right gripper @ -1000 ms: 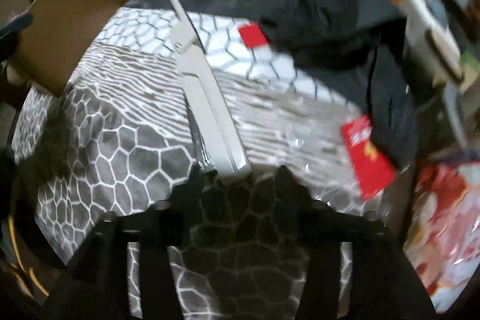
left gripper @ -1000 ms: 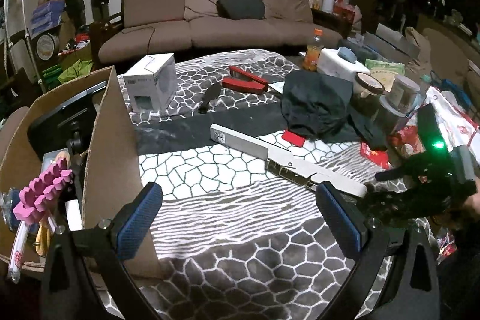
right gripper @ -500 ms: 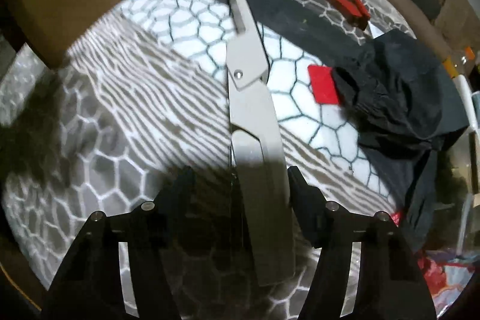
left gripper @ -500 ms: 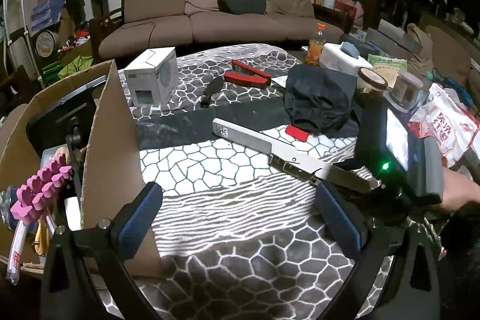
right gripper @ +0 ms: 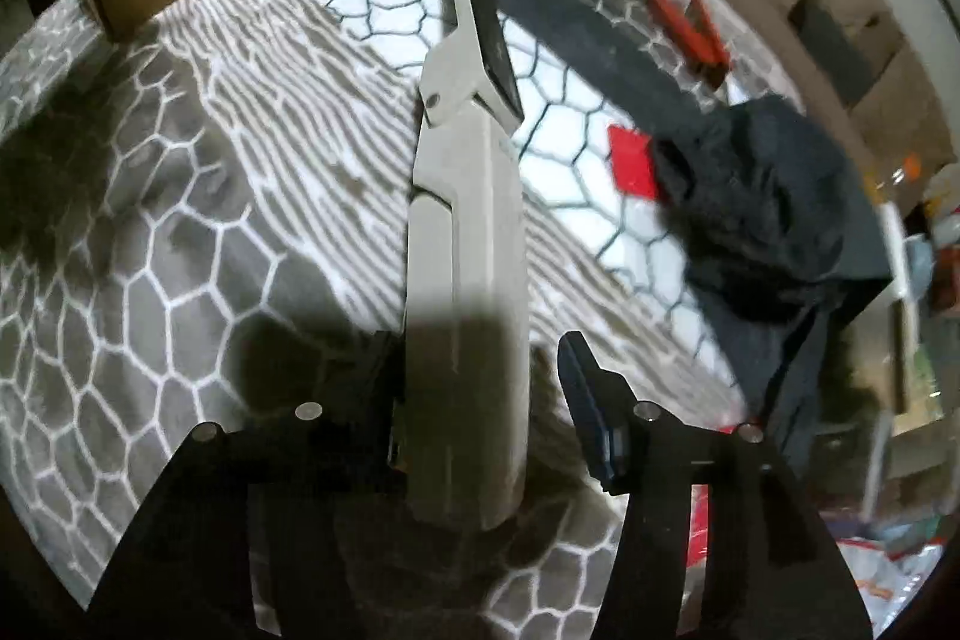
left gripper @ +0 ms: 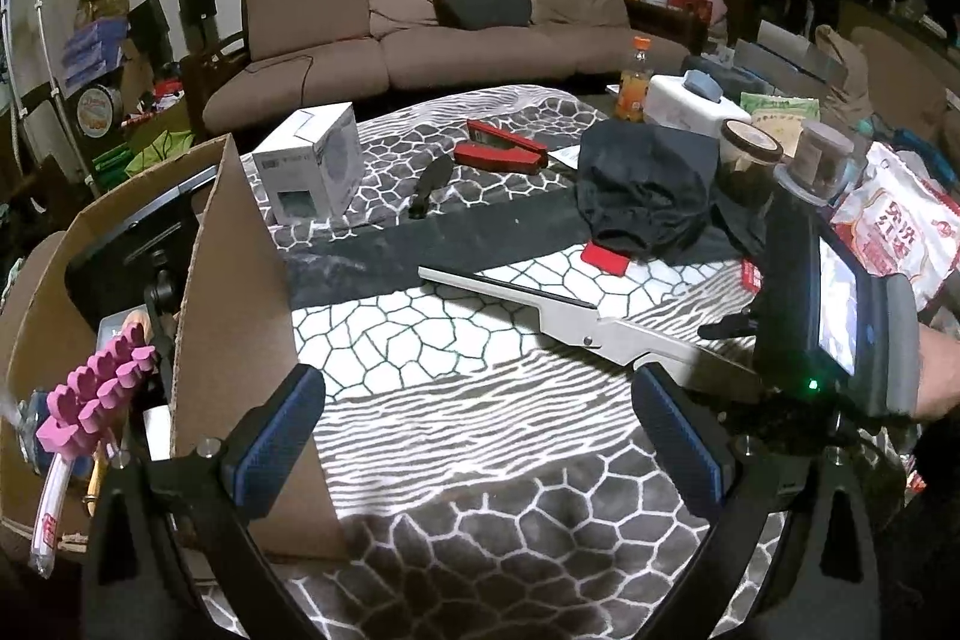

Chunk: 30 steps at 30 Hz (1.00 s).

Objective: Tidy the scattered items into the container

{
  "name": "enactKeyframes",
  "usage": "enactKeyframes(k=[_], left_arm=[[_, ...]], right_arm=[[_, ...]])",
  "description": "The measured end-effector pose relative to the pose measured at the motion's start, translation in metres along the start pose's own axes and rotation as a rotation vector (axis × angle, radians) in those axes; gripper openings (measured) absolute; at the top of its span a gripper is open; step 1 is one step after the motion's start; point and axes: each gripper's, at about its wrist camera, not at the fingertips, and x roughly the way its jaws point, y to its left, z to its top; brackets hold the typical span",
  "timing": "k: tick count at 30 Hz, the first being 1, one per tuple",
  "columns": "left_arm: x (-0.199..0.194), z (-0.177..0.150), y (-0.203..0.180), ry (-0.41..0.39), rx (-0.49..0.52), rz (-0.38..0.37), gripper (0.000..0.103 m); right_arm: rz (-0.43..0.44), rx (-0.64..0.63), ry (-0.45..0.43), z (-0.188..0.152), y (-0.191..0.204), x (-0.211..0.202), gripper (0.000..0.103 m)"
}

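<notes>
A long grey hinged bar tool [left gripper: 576,319] is tilted, its far end near the patterned cloth [left gripper: 456,400]. My right gripper [right gripper: 480,406] is shut on the tool's near end [right gripper: 465,292]; its body shows in the left wrist view [left gripper: 822,328]. My left gripper [left gripper: 474,436] is open and empty, low over the cloth beside the cardboard box [left gripper: 234,280]. The box holds a pink foam piece [left gripper: 96,388] and other items.
On the cloth lie a white carton [left gripper: 312,172], a red stapler [left gripper: 501,148], a small black tool [left gripper: 429,187], a black garment [left gripper: 648,196] and a red card [left gripper: 606,259]. Jars, a bottle and snack bags crowd the right edge. A sofa stands behind.
My right gripper moved in over the grey tool's near end, closed on it and lifted that end. The left gripper stayed still.
</notes>
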Motion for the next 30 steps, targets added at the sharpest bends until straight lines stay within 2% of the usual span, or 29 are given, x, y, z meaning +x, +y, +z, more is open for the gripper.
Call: enactKeyframes(k=[3, 4, 5, 8, 12, 13, 15, 16, 17, 19, 22, 23, 24, 25, 27, 28, 30], left_arm=[[0.001, 0.0, 0.0, 0.004, 0.0, 0.003, 0.103], [0.002, 0.0, 0.001, 0.005, 0.0, 0.005, 0.103], [0.002, 0.0, 0.001, 0.007, 0.001, 0.006, 0.103], [0.003, -0.001, 0.001, 0.009, -0.002, 0.009, 0.103], [0.002, 0.0, 0.004, 0.008, -0.008, 0.006, 0.103], [0.001, 0.0, 0.004, 0.006, -0.01, 0.002, 0.103], [0.0, 0.0, 0.004, 0.004, -0.009, -0.003, 0.103], [0.0, 0.0, 0.004, 0.003, -0.008, -0.005, 0.103], [0.001, 0.0, 0.003, 0.004, -0.004, -0.006, 0.103], [0.003, -0.002, 0.0, 0.01, 0.008, -0.007, 0.103], [0.004, -0.002, -0.004, 0.016, 0.025, -0.009, 0.103], [0.004, -0.003, -0.006, 0.013, 0.034, -0.027, 0.103], [0.003, -0.004, -0.008, 0.009, 0.046, -0.057, 0.103], [0.002, -0.004, -0.011, 0.005, 0.059, -0.088, 0.103], [0.002, -0.006, -0.015, 0.025, 0.088, -0.178, 0.103], [0.004, -0.006, -0.017, 0.044, 0.1, -0.21, 0.103], [0.009, -0.009, -0.02, 0.068, 0.111, -0.209, 0.103]], right_arm=[[-0.118, -0.005, -0.001, 0.004, 0.01, 0.003, 0.049], [-0.141, -0.014, 0.005, 0.005, 0.014, 0.005, 0.041], [-0.146, -0.002, 0.01, 0.006, 0.016, 0.007, 0.04], [-0.086, 0.106, 0.014, 0.006, 0.003, 0.006, 0.04], [0.061, 0.325, -0.031, -0.001, -0.03, -0.004, 0.039], [-0.012, 0.299, -0.083, -0.001, -0.029, -0.018, 0.039], [-0.294, 0.09, -0.147, 0.001, -0.006, -0.045, 0.039], [-0.37, 0.024, -0.143, 0.0, 0.002, -0.051, 0.039], [-0.396, 0.015, -0.149, -0.003, 0.003, -0.057, 0.039], [-0.395, 0.065, -0.17, -0.009, -0.002, -0.064, 0.039], [-0.49, 0.012, -0.193, -0.011, 0.006, -0.071, 0.038], [-0.466, 0.026, -0.231, -0.012, 0.006, -0.082, 0.038], [-0.442, 0.041, -0.27, -0.012, 0.006, -0.093, 0.031], [-0.417, 0.055, -0.308, -0.012, 0.005, -0.104, 0.005], [-0.323, 0.117, -0.365, -0.016, 0.0, -0.13, 0.001], [-0.245, 0.173, -0.326, -0.019, -0.009, -0.126, 0.001], [-0.088, 0.285, -0.245, -0.027, -0.027, -0.116, 0.001]])
